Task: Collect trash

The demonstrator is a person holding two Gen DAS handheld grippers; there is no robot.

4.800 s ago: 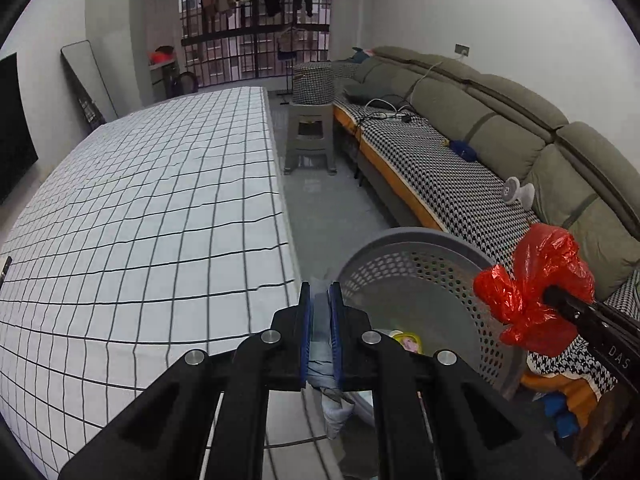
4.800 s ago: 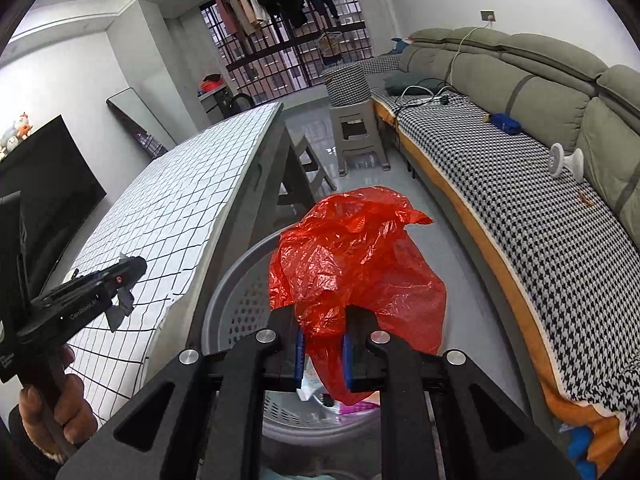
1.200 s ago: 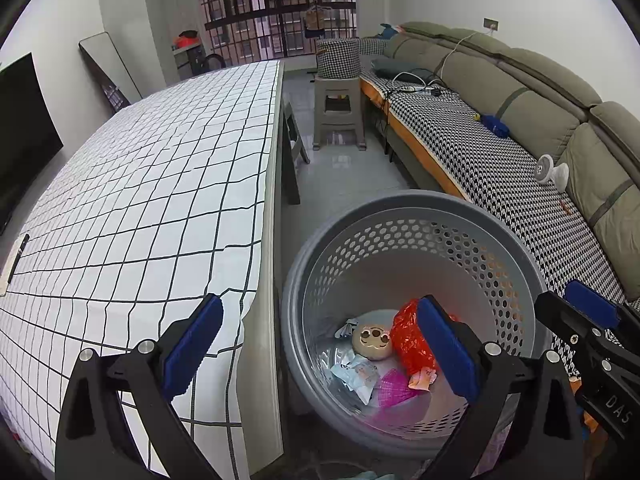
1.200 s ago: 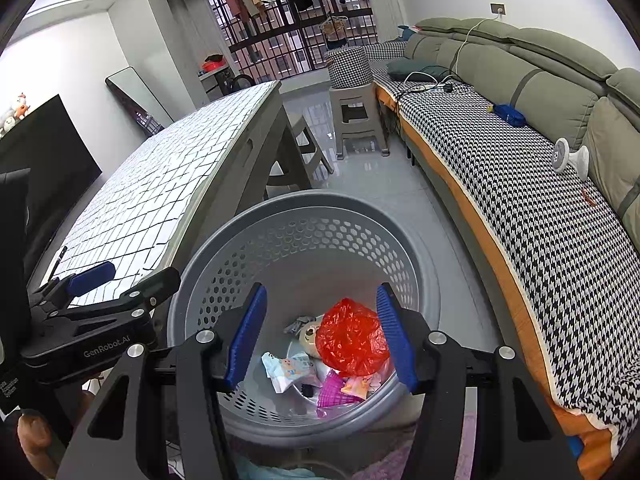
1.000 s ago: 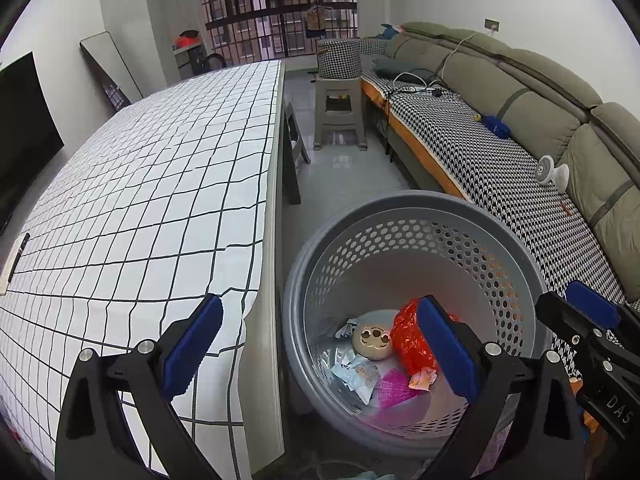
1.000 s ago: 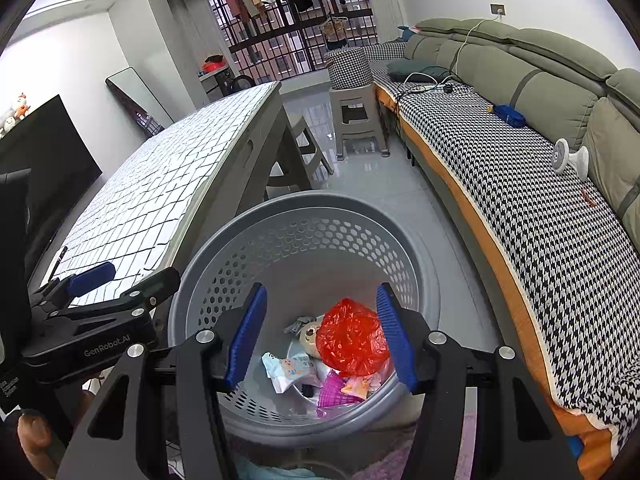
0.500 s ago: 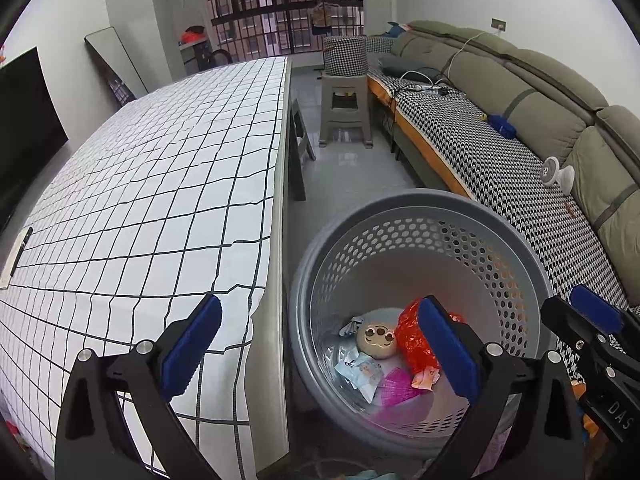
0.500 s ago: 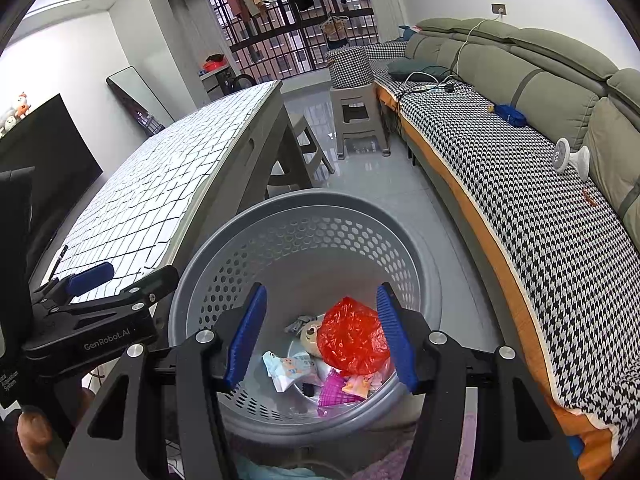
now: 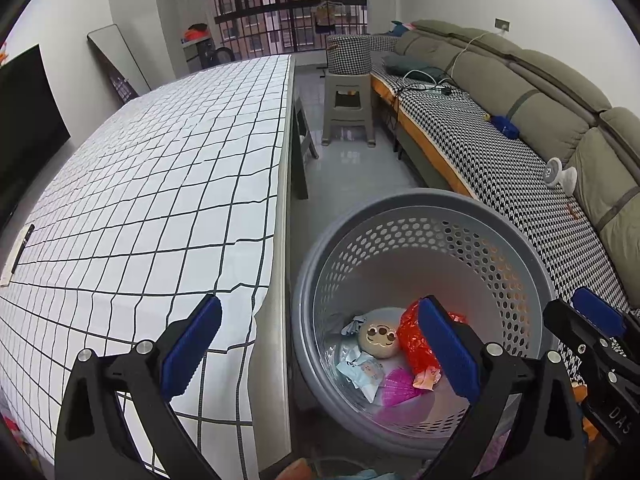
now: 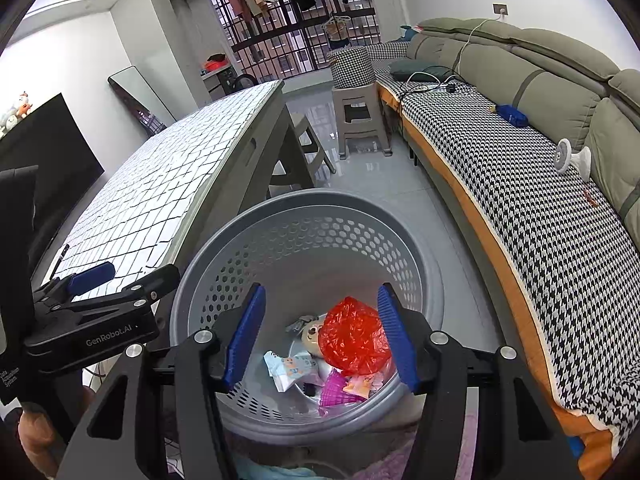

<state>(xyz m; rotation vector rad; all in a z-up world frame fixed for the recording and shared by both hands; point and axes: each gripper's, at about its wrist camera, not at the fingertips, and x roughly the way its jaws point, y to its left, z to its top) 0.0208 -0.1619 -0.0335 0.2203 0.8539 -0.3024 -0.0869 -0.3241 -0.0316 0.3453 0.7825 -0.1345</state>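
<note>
Checked white cloth covers the long table [image 9: 160, 184] at left, its edge just beside a grey perforated basket [image 9: 460, 216] standing on the tiled floor. Both hand-held tools hang above the basket with nothing between their blue pads: the left gripper [image 9: 320, 344] spread wide over table edge and basket, the right gripper [image 10: 320, 332] parted about halfway over the basket's mouth. Inside lie a crumpled red plastic bag [image 10: 354, 336], pale snack wrappers [image 10: 290, 366] and a pink scrap [image 10: 338, 392]. A houndstooth-covered sofa [image 9: 500, 160] runs along the right.
</note>
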